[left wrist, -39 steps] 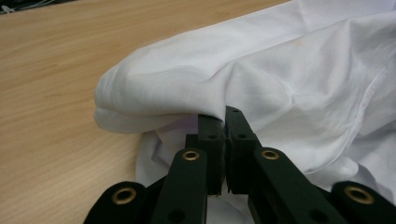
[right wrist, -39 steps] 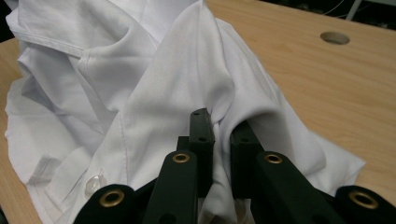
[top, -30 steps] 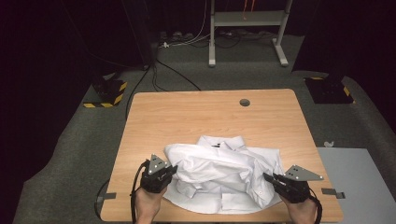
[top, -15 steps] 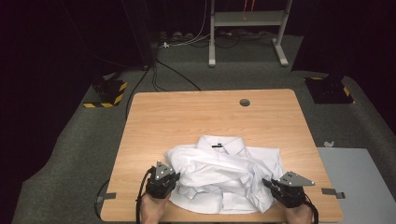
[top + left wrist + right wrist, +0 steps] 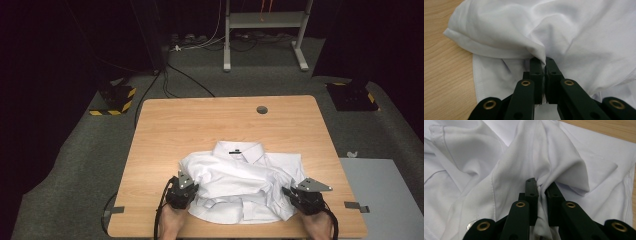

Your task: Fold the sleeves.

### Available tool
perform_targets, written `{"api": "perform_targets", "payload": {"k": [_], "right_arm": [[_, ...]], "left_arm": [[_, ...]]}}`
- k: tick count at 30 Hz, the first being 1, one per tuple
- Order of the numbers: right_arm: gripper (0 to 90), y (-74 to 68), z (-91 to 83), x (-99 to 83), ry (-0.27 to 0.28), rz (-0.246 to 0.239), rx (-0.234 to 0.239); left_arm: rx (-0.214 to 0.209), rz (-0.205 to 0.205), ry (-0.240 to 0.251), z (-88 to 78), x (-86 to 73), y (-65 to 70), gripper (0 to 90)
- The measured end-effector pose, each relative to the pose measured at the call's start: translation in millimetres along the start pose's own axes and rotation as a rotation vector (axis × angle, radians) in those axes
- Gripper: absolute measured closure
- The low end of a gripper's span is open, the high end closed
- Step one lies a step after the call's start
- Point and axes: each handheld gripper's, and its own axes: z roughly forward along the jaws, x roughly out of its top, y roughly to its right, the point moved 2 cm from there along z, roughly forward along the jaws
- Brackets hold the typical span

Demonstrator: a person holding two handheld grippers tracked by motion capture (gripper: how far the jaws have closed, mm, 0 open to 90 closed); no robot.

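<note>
Both grippers pinching the white shirt (image 5: 240,180) near the tabletop's (image 5: 200,125) front edge.

Left gripper (image 5: 545,62) is clamping a fold of fabric with its jaws squeezed together, and the right gripper (image 5: 541,186) is biting a bunched ridge of cloth the same way. Shirt's lying rumpled, collar (image 5: 239,150) pointing toward the far edge, hem side sitting close to the front edge between the two hands.
</note>
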Motion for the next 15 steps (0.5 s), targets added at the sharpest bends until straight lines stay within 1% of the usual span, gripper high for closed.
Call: {"api": "perform_targets", "payload": {"k": [8,11,15], "right_arm": [[82.6,15.2,11.1,5.2,-0.011,0.025,-0.026],[82.4,19.8,14.5,6.6,-0.011,0.034,-0.032],[82.1,25.3,19.3,9.6,-0.015,0.029,-0.047]], "left_arm": [[-0.007,-0.015,-0.015,17.1,9.7,-1.6,86.3],[-0.003,-0.009,-0.023,23.5,15.2,-2.2,86.3],[-0.007,-0.01,-0.032,30.9,21.5,-2.4,86.1]]}}
